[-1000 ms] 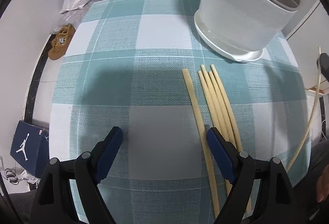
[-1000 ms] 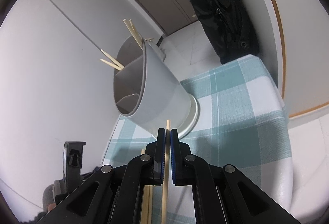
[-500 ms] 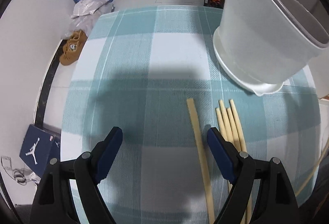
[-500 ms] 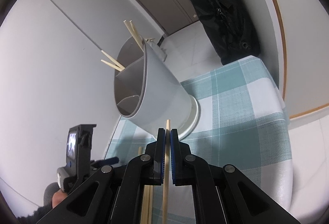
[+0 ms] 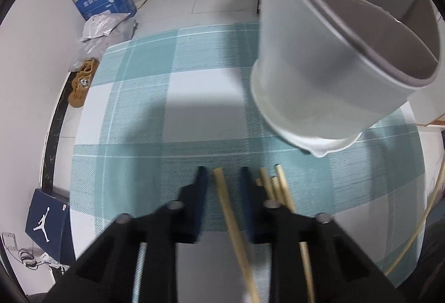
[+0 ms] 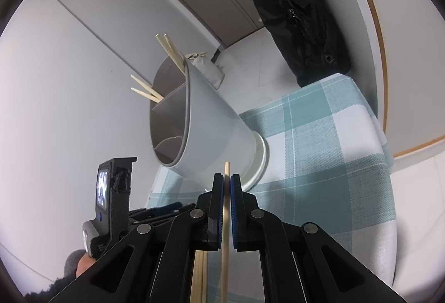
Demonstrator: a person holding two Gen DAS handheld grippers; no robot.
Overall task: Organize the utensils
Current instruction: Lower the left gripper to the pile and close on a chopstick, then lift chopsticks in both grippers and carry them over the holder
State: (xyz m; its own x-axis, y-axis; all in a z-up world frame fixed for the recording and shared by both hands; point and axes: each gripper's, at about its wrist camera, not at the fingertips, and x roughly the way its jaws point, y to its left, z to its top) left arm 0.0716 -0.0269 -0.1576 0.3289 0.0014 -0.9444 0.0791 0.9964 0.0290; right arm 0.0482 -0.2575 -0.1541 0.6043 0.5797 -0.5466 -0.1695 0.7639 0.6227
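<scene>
Left gripper (image 5: 221, 177): jaws partly apart, straddling one chopstick (image 5: 226, 208) that lies on the tablecloth (image 5: 133, 113); contact with the pads cannot be told. Loose chopsticks (image 5: 274, 186) lie just right of it. Right gripper (image 6: 227, 183): jaws clamped on a chopstick (image 6: 225, 222), tip pointing toward the holder (image 6: 211, 130), which stands beyond.

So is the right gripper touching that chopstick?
Touching. The right wrist view shows the right gripper with jaws shut on the chopstick, no gap either side.

blue box (image 5: 107, 3) | brown shoes (image 5: 81, 81) | black bag (image 6: 294, 10)
</scene>
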